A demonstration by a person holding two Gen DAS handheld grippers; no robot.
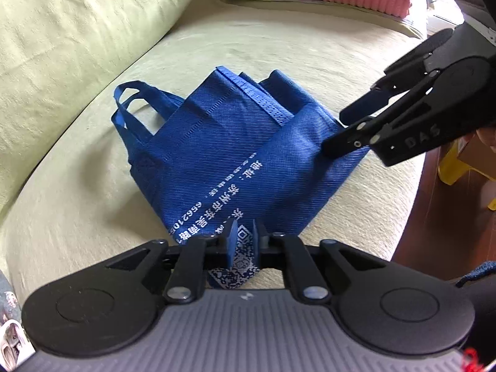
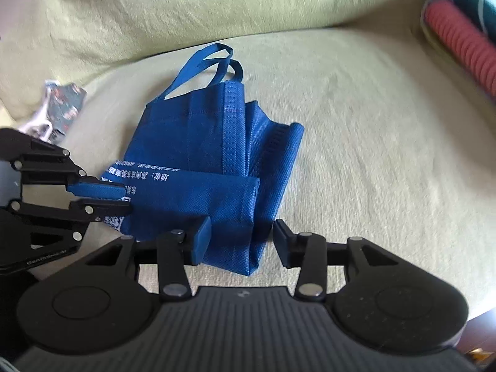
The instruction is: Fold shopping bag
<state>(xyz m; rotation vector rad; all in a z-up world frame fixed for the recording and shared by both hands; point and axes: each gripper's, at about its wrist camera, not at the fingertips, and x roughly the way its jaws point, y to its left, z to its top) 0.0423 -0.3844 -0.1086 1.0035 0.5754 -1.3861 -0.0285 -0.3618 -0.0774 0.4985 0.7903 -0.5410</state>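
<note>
While pinched: bag [image 1: 235, 155] btwn left tool [image 1: 245, 241]

Blue shopping bag [image 1: 223, 142] lies part-folded; handles [image 1: 133, 105] splayed outward.

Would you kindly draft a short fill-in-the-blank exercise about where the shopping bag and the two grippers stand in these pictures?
1. The shopping bag is coloured ____.
2. The left gripper is shut on the bag's corner printed with a ____ code.
3. The right gripper has its jaws ____, a bag corner lying between them.
4. The bag lies on a pale ____ sofa cushion.

Missing words: blue; QR; open; green
</note>
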